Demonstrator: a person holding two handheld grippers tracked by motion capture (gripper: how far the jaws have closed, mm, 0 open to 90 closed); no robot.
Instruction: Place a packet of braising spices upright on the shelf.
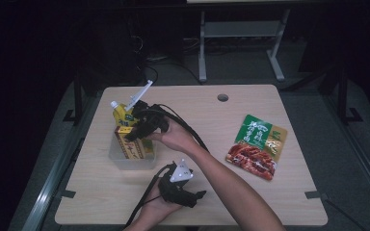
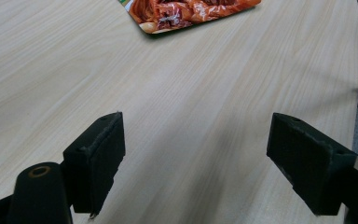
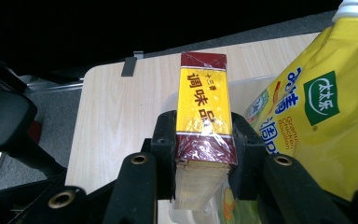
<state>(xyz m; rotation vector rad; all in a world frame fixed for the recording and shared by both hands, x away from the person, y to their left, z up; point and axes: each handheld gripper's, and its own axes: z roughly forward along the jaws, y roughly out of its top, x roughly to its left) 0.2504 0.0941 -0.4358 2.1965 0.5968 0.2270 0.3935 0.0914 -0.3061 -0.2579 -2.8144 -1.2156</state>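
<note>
Right tool clamps the yellow-and-maroon box, held over the clear bin at the surface's 9 o'clock, touching the yellow pouch. Left tool wide, nothing between, near 6 o'clock.

Green and red snack packet flat on the wooden table, grey table frame beyond

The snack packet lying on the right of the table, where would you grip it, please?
The snack packet lies flat, so I would probably come in low from the near edge with the open left gripper and pinch its thin sealed border.
</note>
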